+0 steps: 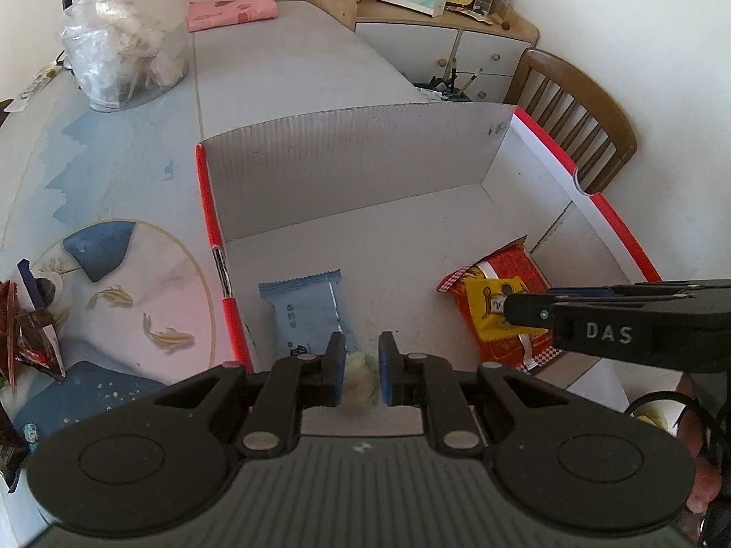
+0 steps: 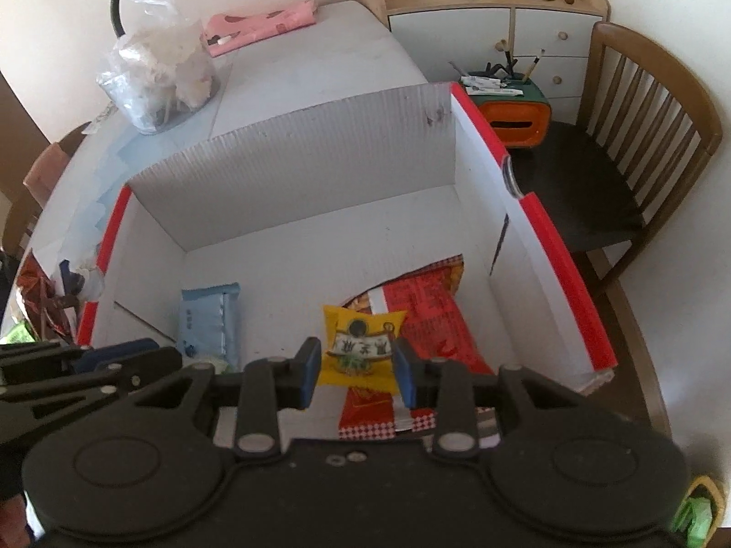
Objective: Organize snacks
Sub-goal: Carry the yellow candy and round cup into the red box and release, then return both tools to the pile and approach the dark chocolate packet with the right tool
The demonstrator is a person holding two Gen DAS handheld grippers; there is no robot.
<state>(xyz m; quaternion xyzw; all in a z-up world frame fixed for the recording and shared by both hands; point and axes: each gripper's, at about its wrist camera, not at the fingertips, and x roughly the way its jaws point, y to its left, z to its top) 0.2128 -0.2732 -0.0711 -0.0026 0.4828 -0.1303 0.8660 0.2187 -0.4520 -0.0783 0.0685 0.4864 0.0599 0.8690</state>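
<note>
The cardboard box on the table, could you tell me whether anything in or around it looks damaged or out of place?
Nothing looks damaged or spilled. In the box the blue packet lies flat and the red packet rests askew, its far end riding up the right wall. More wrappers lie loose on the table, outside the box's left wall.

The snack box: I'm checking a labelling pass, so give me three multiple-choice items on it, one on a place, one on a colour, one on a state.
1. Where does the blue packet lie?
A. inside the box
B. on the chair
C. on the cabinet

2. What colour is the packet between the right gripper's fingers?
A. green
B. yellow
C. pink

3. How does the left gripper stand?
A. wide open and empty
B. out of view
C. closed on a small pale snack

Key: 1 A, it rests on the box's white floor by the left wall. 2 B, the yellow packet sits between the blue pads. 3 C, both pads press its sides.
</note>
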